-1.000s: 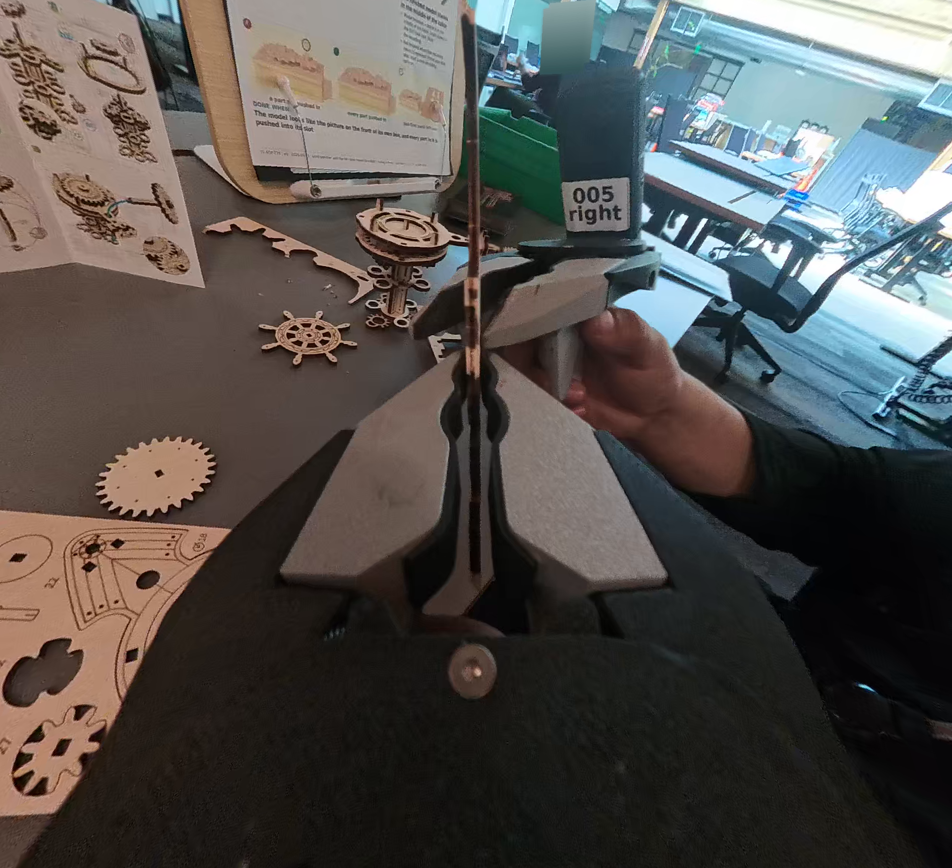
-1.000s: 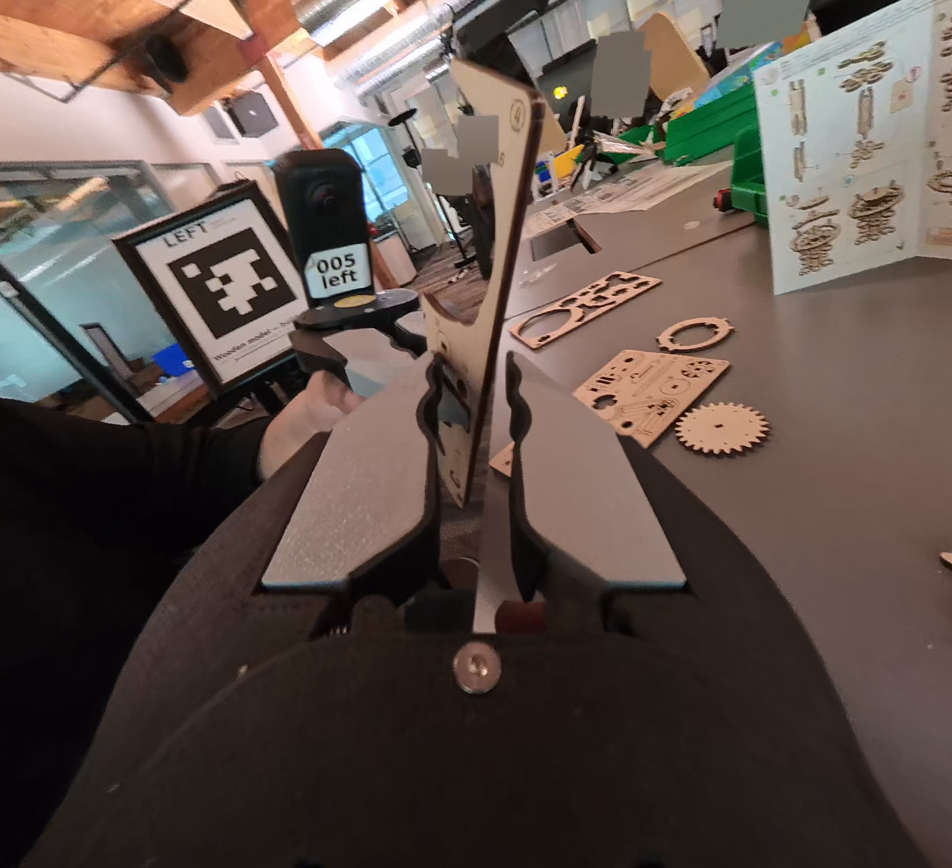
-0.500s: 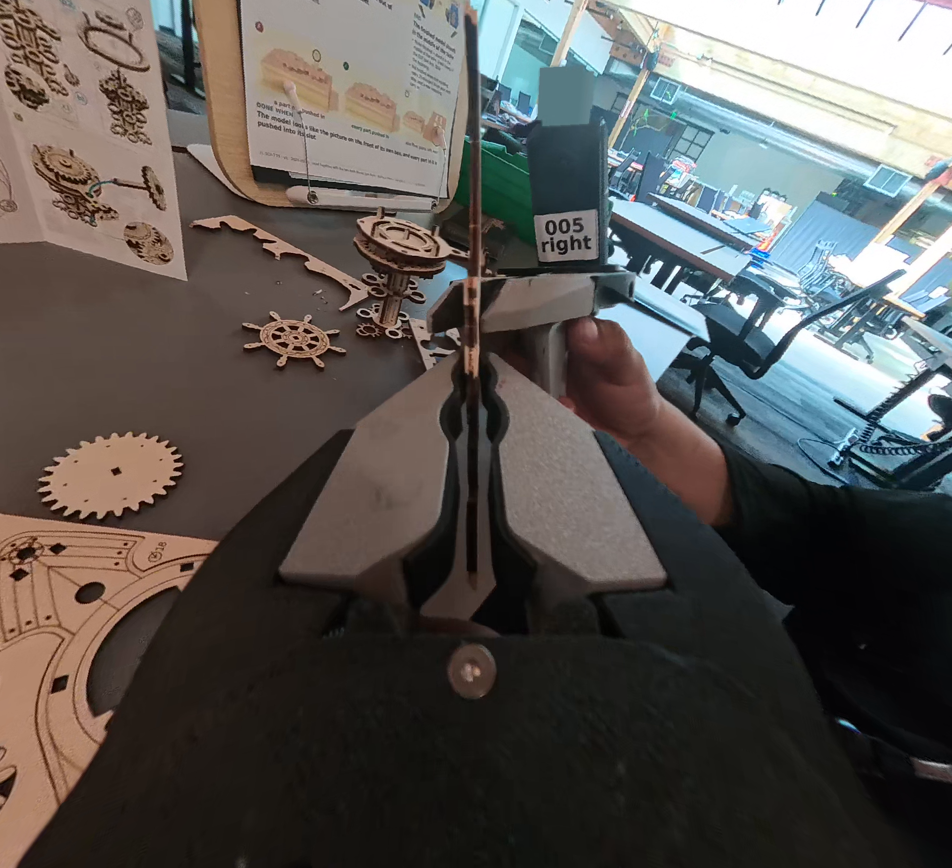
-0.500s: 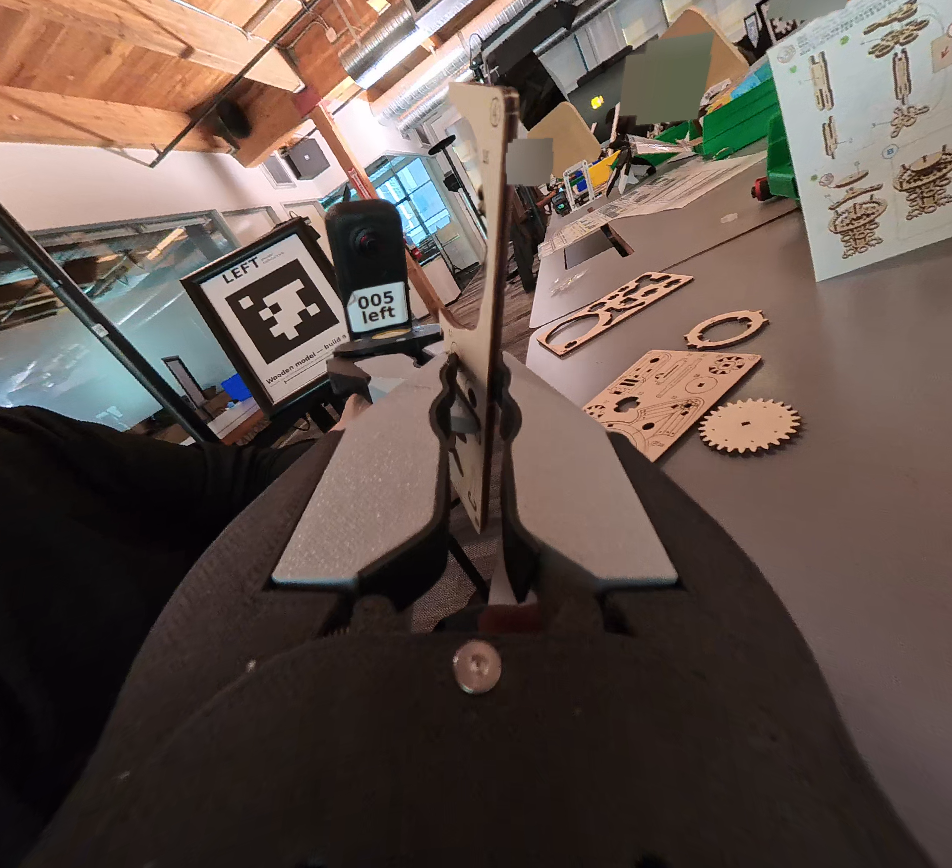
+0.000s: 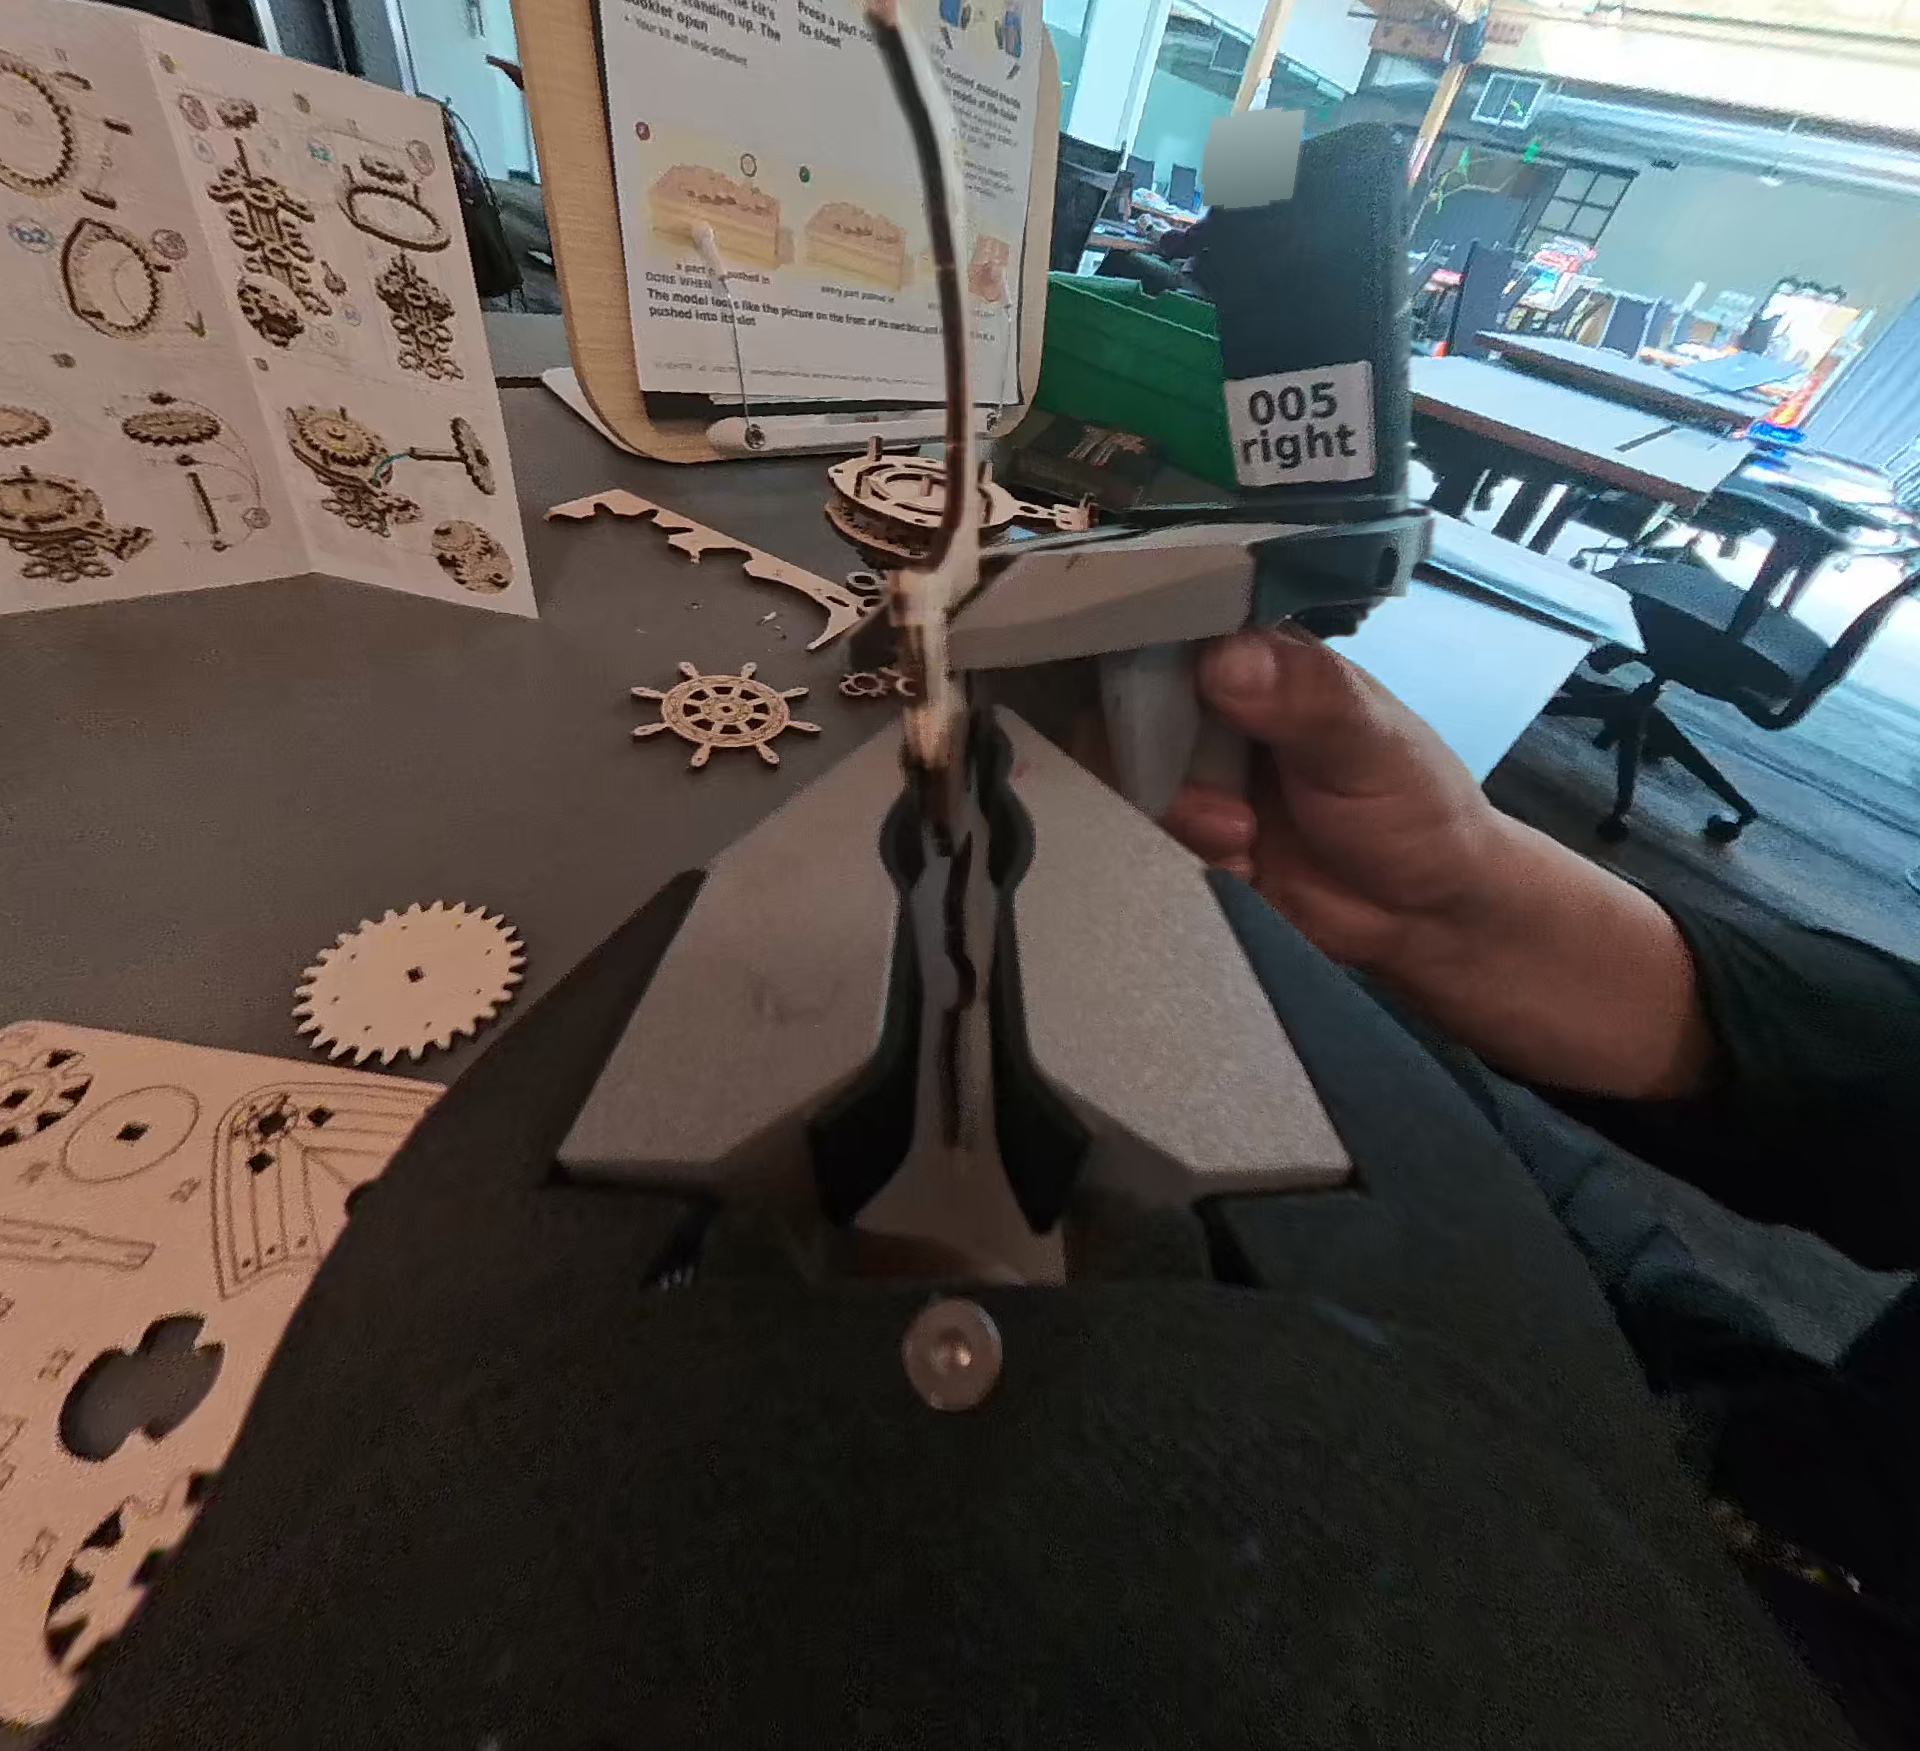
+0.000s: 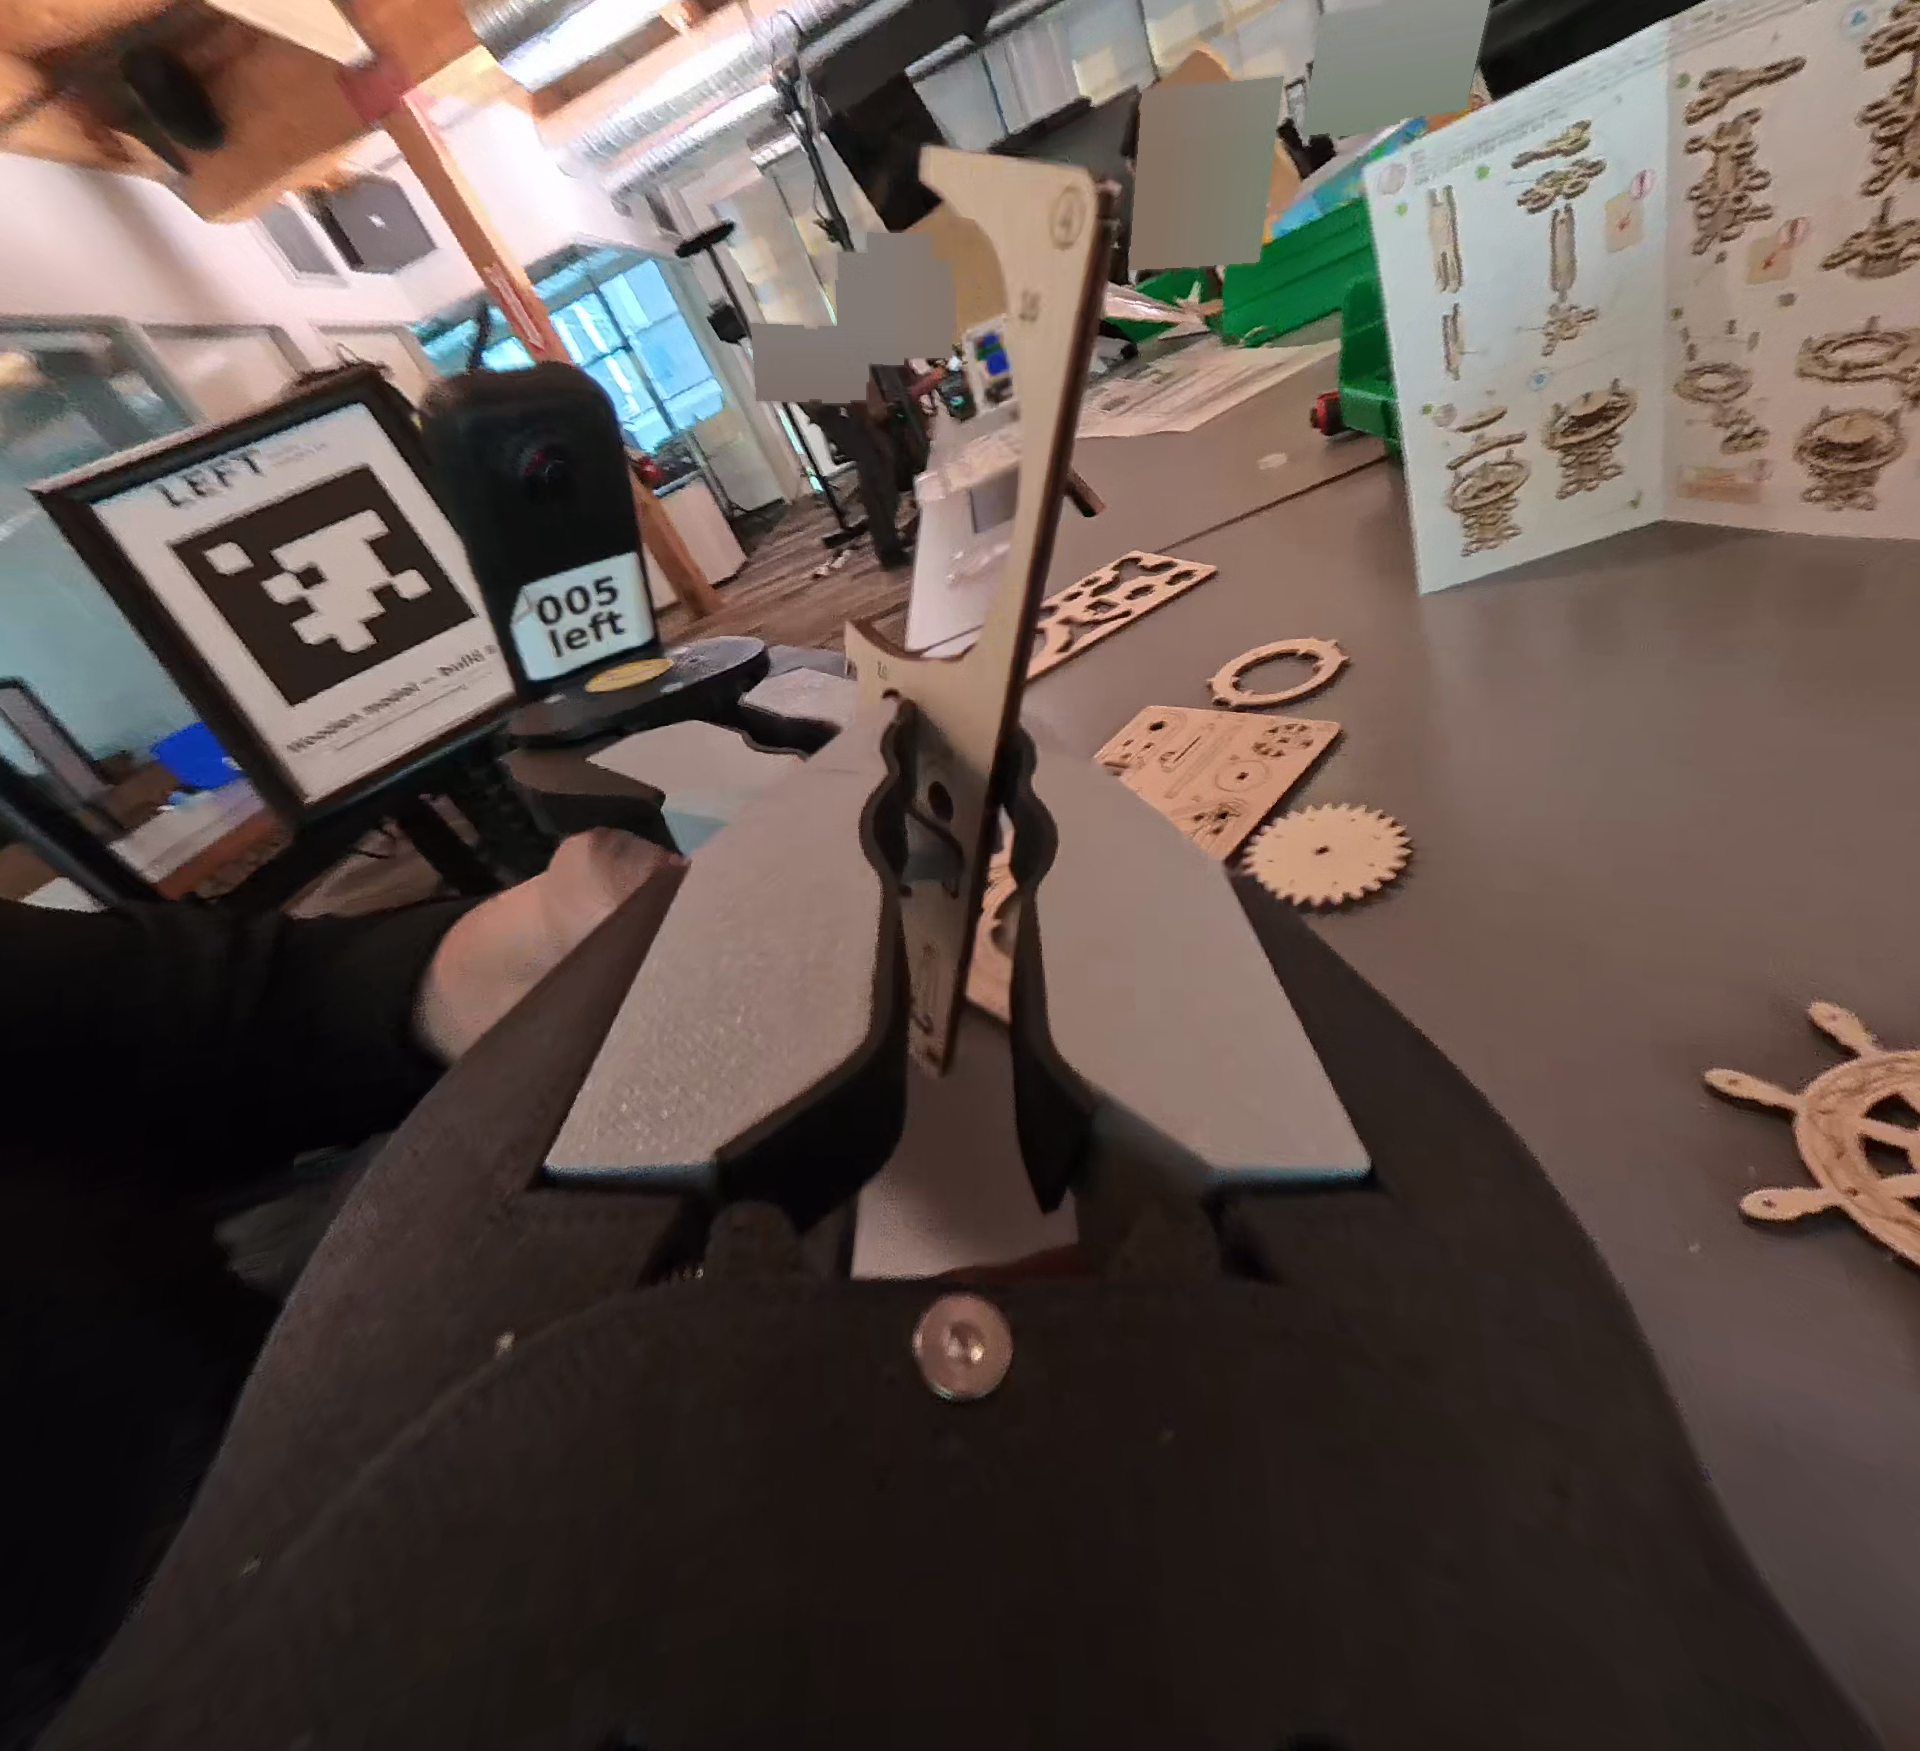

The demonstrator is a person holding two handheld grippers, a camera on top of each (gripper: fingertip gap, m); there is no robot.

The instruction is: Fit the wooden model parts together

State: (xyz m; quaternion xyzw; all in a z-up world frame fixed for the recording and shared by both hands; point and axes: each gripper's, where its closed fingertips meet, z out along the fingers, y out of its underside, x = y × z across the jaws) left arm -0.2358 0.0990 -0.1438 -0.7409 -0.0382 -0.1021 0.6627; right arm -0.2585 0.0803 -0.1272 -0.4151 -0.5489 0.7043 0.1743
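Note:
A thin wooden parts sheet (image 5: pixel 940 330) stands upright between both grippers. In the left wrist view it shows edge-on and bowed. In the right wrist view its pale face (image 6: pixel 1023 475) shows, tilted. My left gripper (image 5: pixel 951 751) is shut on its lower edge. My right gripper (image 6: pixel 961 735) is shut on the same sheet from the other side, and it also shows in the left wrist view (image 5: pixel 1091 589), held by a hand. The left gripper shows in the right wrist view (image 6: pixel 717 725). A part-built wooden model (image 5: pixel 914 496) stands on the grey table behind the sheet.
On the table lie a ship's wheel (image 5: pixel 722 714), a toothed gear (image 5: pixel 410 979), a jagged strip (image 5: pixel 707 548) and a punched sheet (image 5: pixel 156 1234). An open booklet (image 5: pixel 239 319), a task card stand (image 5: pixel 821 143) and a green bin (image 5: pixel 1122 361) stand behind. A ring (image 6: pixel 1278 673) lies farther off. My left and right fingertips are right by each other. From either gripper's tips it is about 15 cm to the toothed gear (image 5: pixel 410 979). Seen from the right wrist view (image 6: pixel 1318 850) as well.
The sheet was straight edge-on in the left wrist view and now bows to one side. Both views have tilted down toward the table. Both grippers still hold the sheet.

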